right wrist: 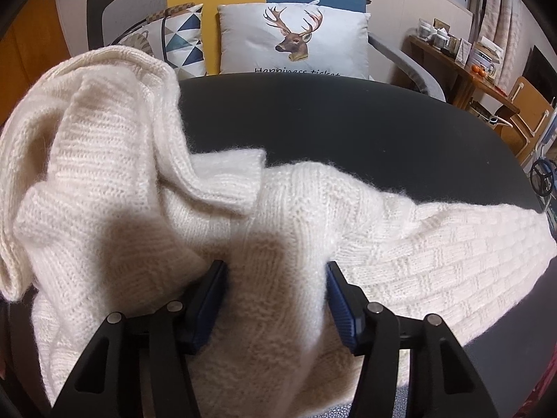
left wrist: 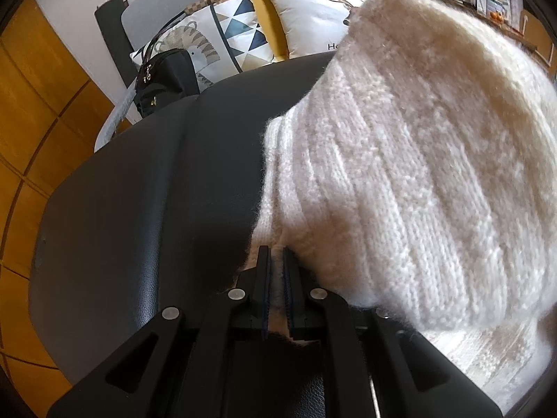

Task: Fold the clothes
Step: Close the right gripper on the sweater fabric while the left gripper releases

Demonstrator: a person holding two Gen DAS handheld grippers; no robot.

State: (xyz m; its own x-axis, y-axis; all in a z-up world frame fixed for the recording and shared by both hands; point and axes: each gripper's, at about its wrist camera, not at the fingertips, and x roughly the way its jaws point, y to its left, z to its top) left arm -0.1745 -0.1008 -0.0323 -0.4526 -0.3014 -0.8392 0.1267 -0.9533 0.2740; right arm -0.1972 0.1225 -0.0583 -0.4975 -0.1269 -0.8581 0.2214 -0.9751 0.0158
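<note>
Seen from the left wrist: left gripper (left wrist: 276, 261) clamped, jaws nearly together, on the fuzzy edge of a cream knit sweater (left wrist: 400, 181), lifted above the black padded table (left wrist: 156, 181); black handbag (left wrist: 163, 76) and patterned cushions (left wrist: 226, 31) beyond

Seen from the right wrist: right gripper (right wrist: 275, 275) half closed, blue pads (right wrist: 339, 299) pressing a bunched fold of the sweater (right wrist: 264, 244), the rest sprawled over the table (right wrist: 348, 122); deer cushion (right wrist: 296, 38) behind
</note>
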